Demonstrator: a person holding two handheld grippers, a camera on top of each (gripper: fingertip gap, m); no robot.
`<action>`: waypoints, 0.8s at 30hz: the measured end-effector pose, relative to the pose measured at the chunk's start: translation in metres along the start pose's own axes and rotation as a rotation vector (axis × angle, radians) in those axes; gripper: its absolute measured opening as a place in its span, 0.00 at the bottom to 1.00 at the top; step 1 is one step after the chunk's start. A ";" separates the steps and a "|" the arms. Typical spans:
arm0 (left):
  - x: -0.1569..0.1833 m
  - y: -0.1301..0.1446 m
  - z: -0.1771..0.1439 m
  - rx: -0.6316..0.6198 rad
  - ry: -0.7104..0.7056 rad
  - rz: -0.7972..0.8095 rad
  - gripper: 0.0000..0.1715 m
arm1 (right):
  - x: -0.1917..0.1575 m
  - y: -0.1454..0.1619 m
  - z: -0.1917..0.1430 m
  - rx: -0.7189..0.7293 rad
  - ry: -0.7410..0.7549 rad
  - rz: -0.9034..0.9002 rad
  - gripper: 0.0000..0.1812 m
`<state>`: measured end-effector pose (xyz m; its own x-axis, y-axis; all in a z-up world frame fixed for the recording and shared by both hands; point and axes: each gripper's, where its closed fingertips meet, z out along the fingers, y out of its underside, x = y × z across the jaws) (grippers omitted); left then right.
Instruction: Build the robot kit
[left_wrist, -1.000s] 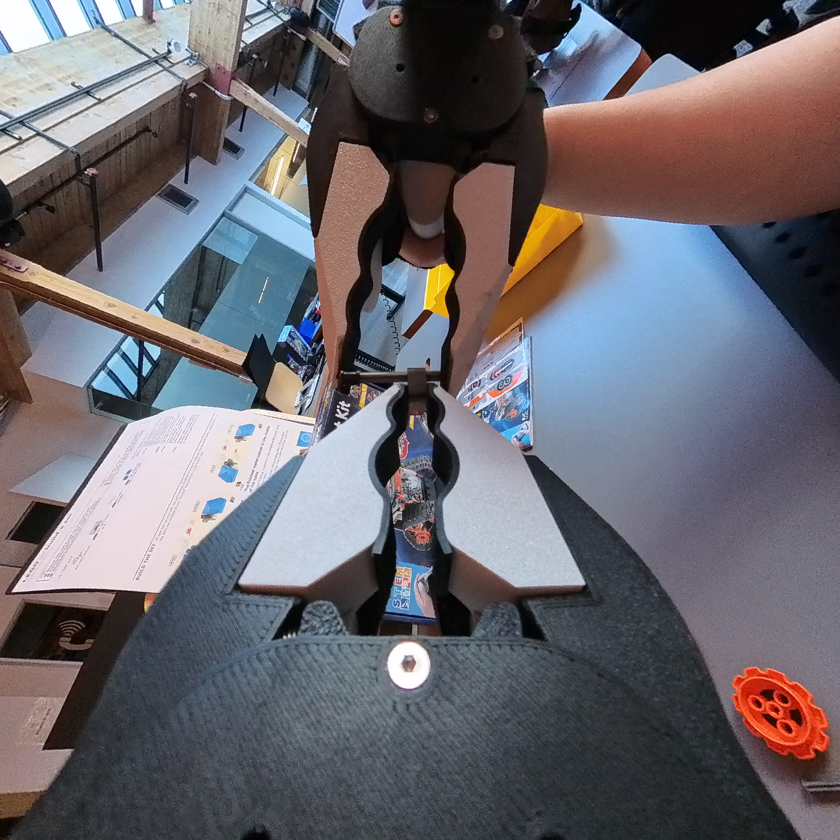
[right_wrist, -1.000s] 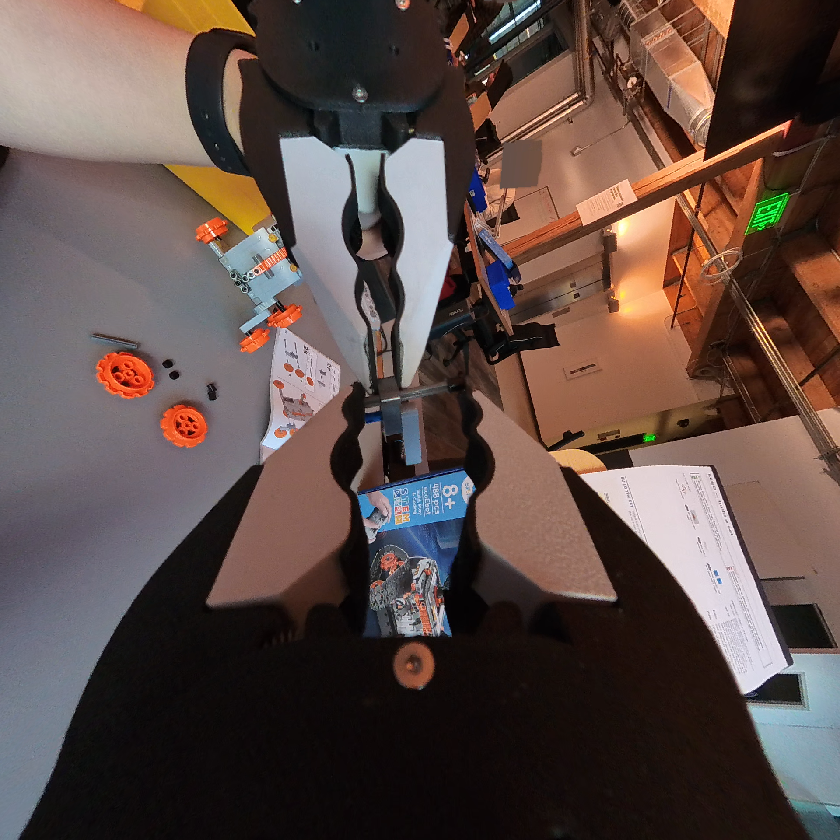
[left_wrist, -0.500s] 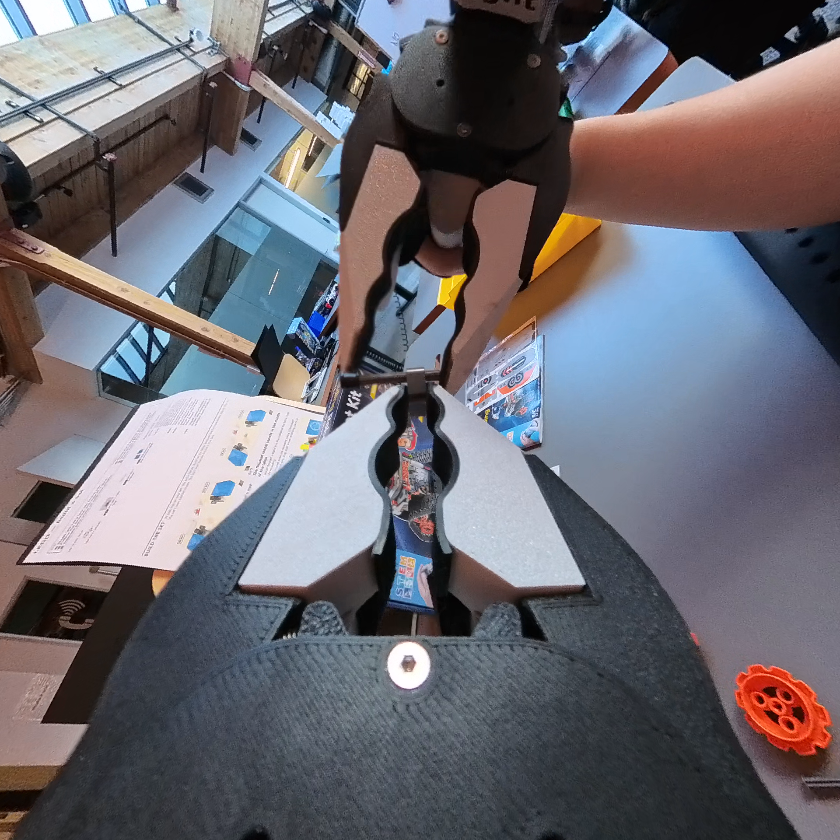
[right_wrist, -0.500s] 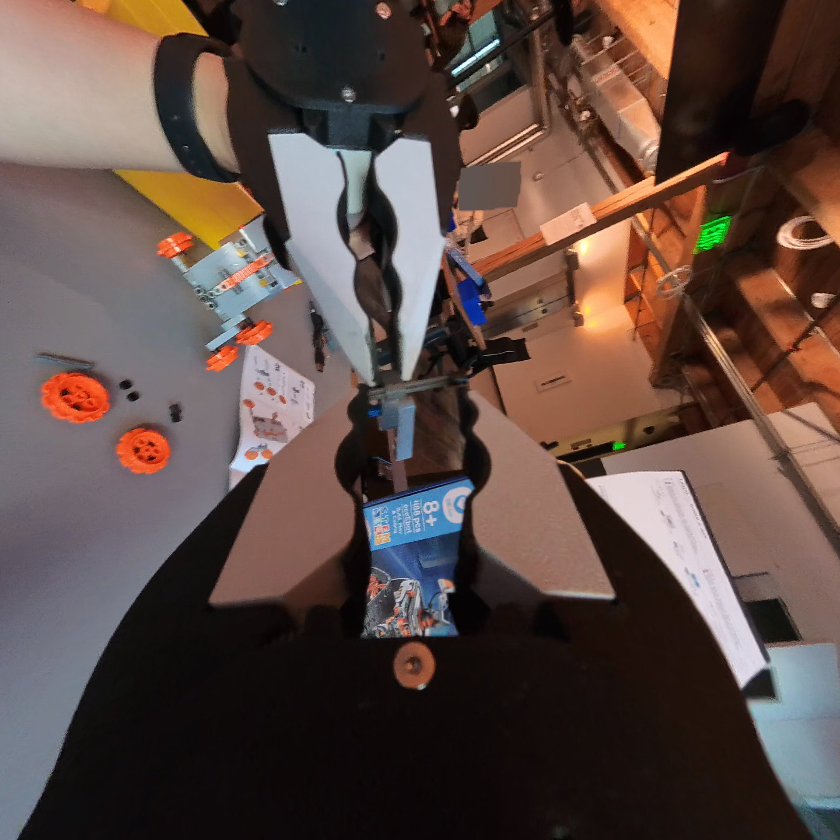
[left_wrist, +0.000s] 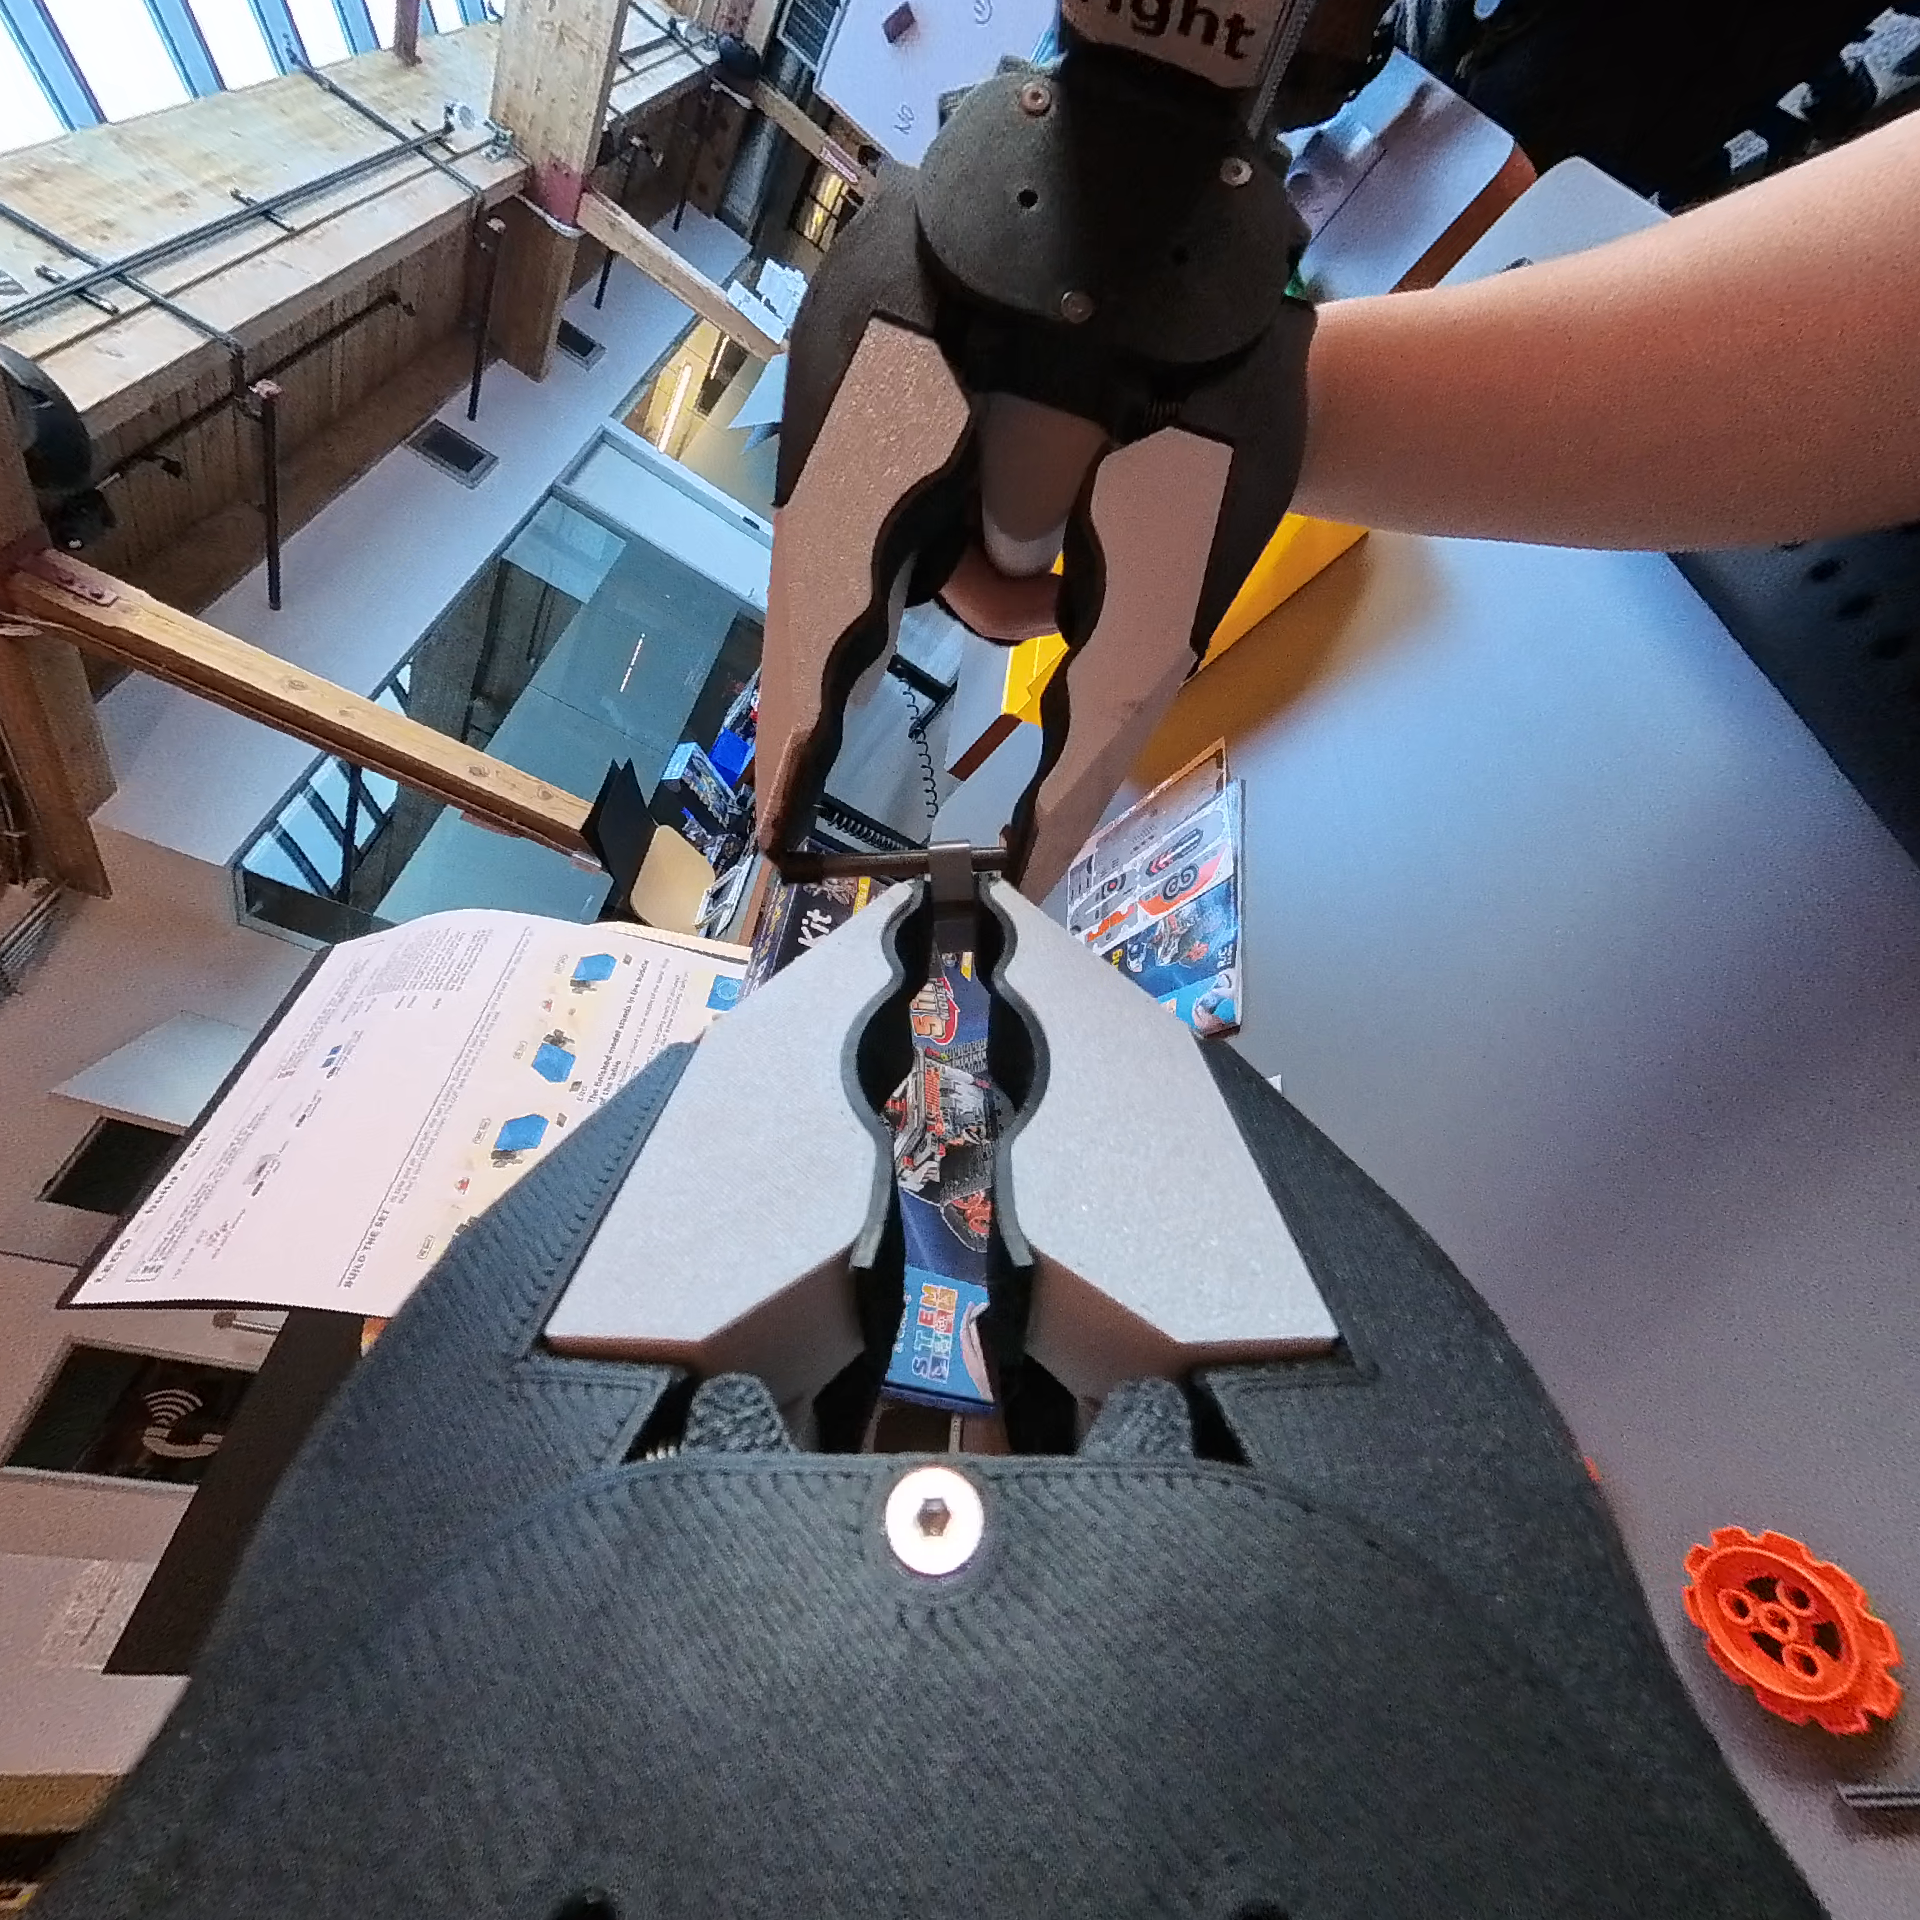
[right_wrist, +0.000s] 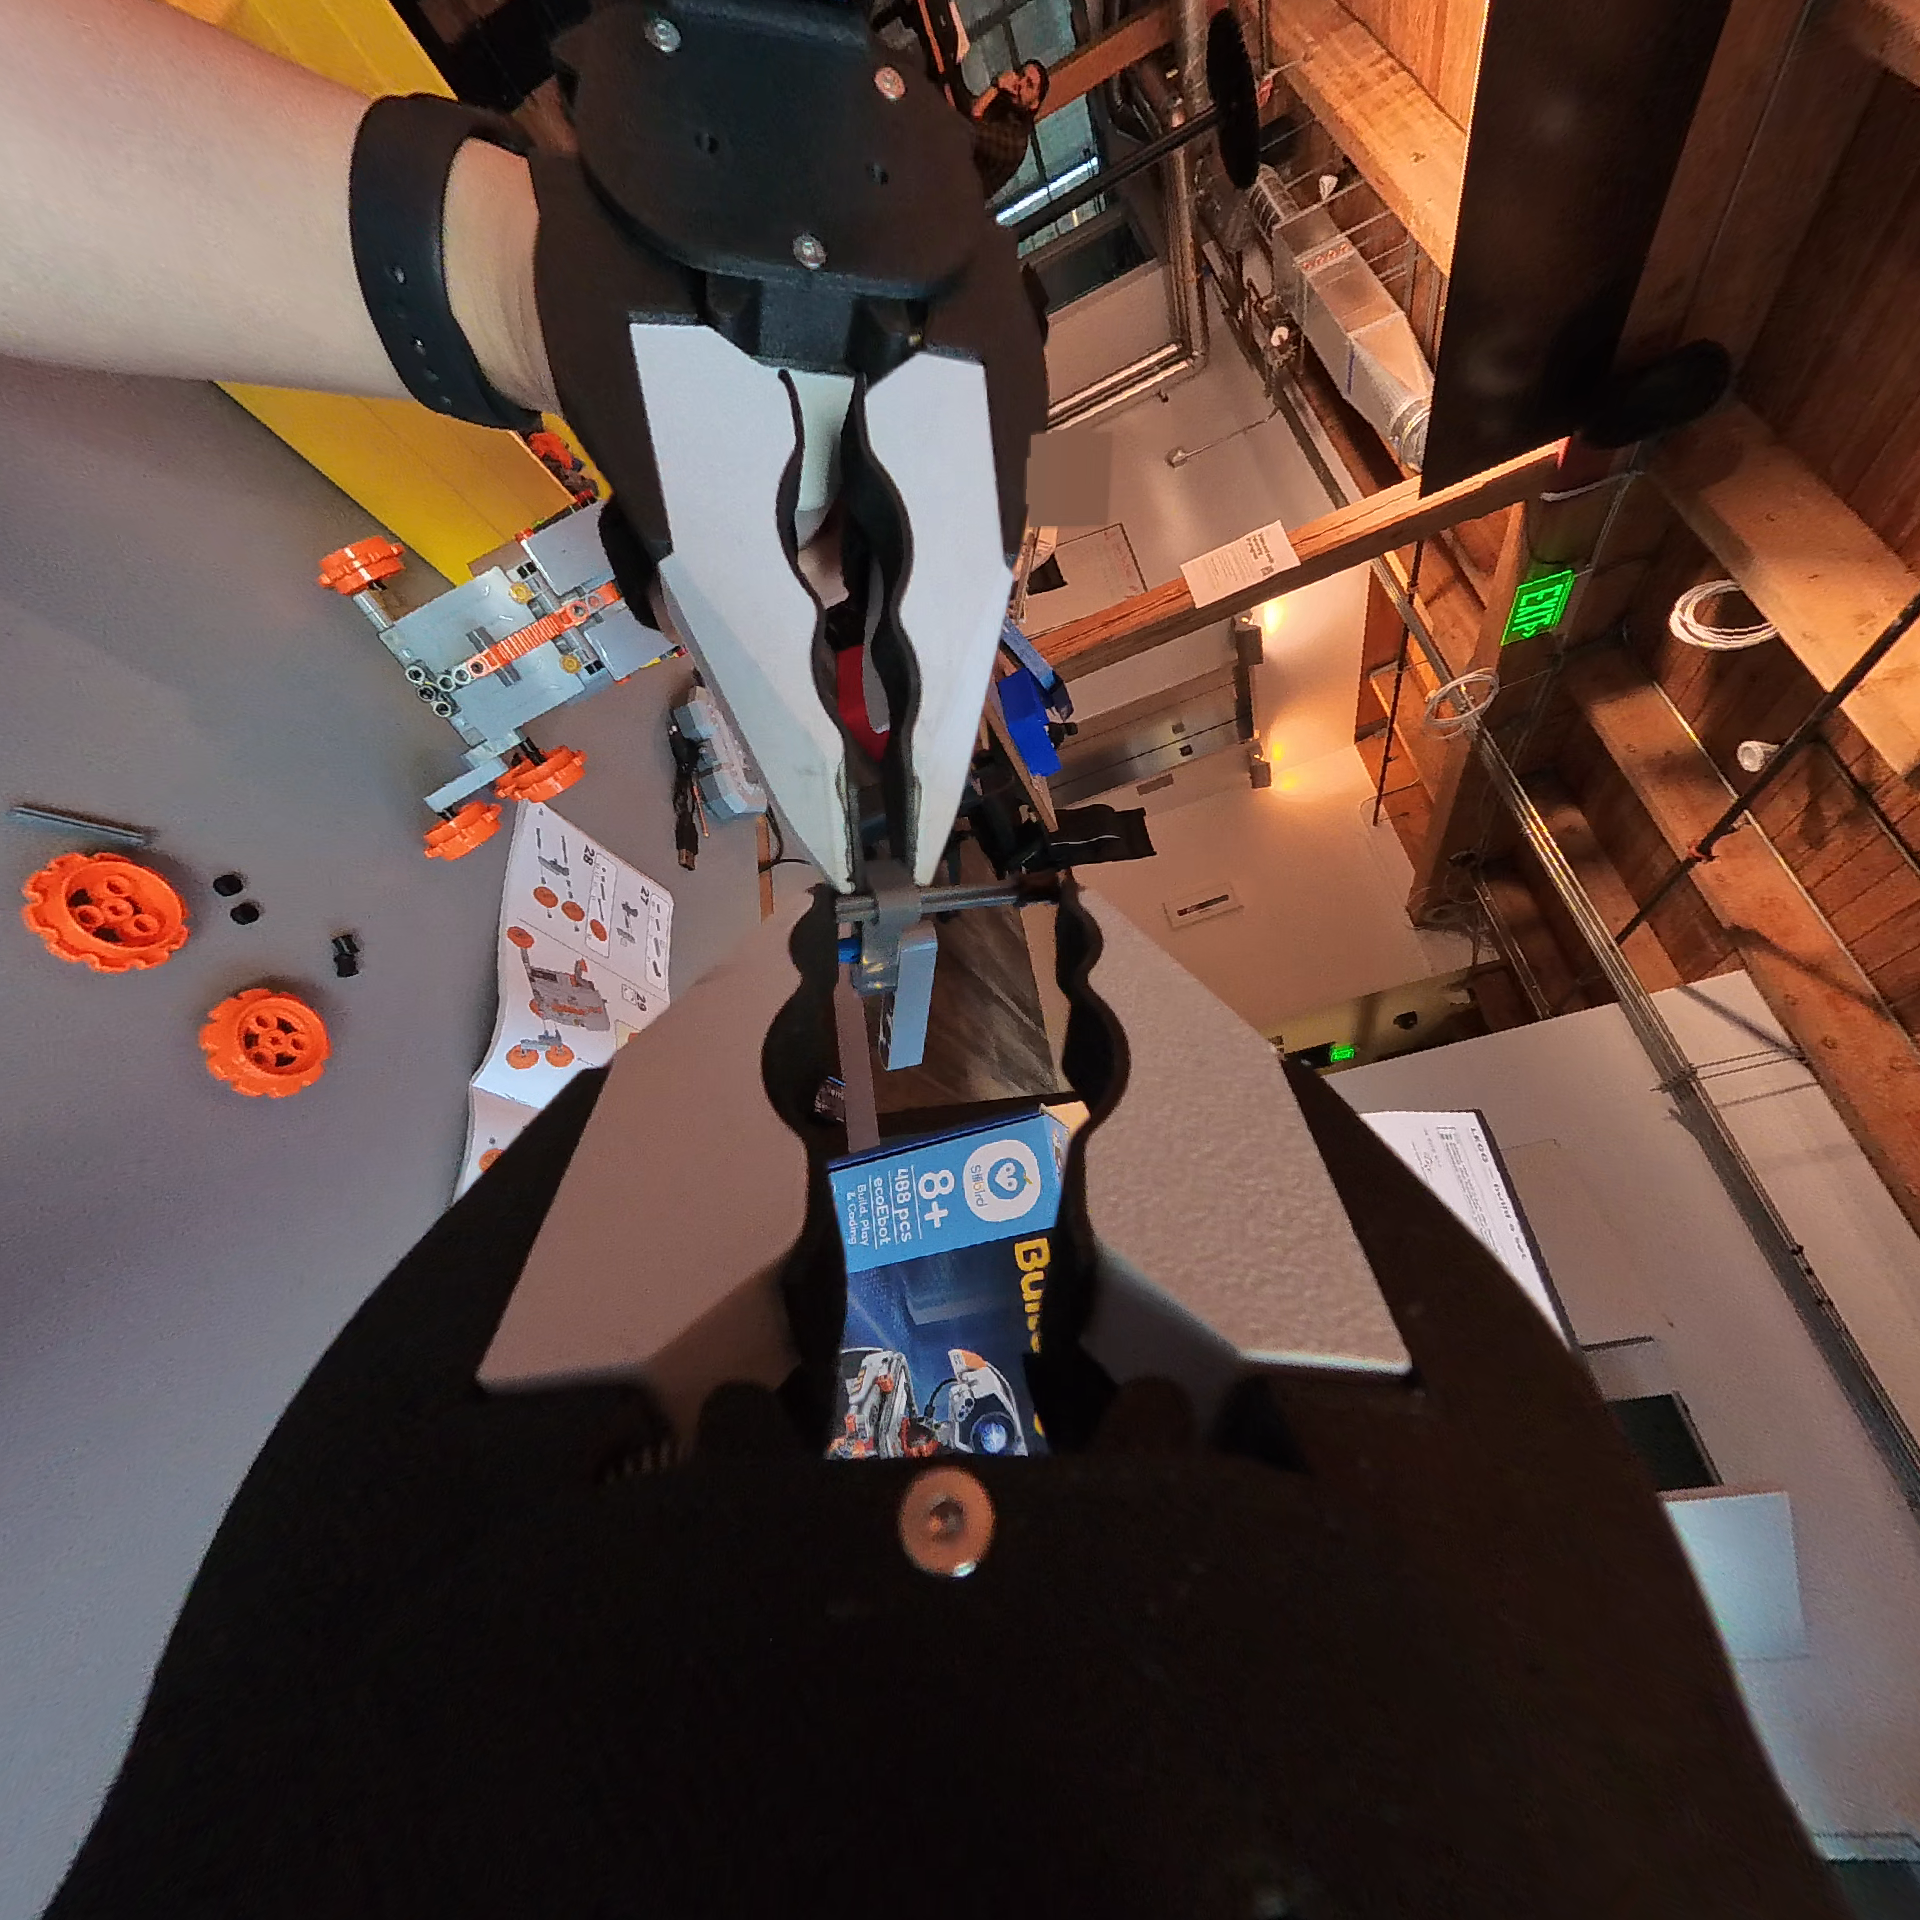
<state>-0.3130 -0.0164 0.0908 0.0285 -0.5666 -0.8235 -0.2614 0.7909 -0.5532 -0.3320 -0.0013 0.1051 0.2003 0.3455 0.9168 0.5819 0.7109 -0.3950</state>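
while left tongs (left_wrist: 951, 894) pinch the grey connector (right_wrist: 902, 971), open right tongs (right_wrist: 935, 904) straddle its axle (left_wrist: 862, 860).

Timber beams (left_wrist: 301, 707), white walls (right_wrist: 1320, 883), grey table (left_wrist: 1558, 935), bright skylights (left_wrist: 208, 31).

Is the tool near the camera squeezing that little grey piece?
Yes, shut: the left tool pinches the grey piece, its fingertips nearly touching.

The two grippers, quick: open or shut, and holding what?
Left gripper: shut on the small grey connector piece with a thin dark axle.
Right gripper: open, fingers either side of the axle.
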 end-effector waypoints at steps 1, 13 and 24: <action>0.000 0.000 0.000 0.001 -0.001 -0.001 0.03 | 0.000 0.000 0.000 -0.002 0.001 0.000 0.22; -0.002 -0.002 -0.001 0.007 -0.005 -0.021 0.03 | 0.001 -0.001 0.000 -0.008 0.020 -0.021 0.22; -0.003 -0.004 -0.001 0.027 -0.006 -0.051 0.03 | 0.003 -0.001 0.000 -0.004 0.030 -0.015 0.22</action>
<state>-0.3130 -0.0175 0.0958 0.0470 -0.6046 -0.7952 -0.2332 0.7674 -0.5973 -0.3321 -0.0013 0.1083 0.2152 0.3162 0.9240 0.5883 0.7132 -0.3811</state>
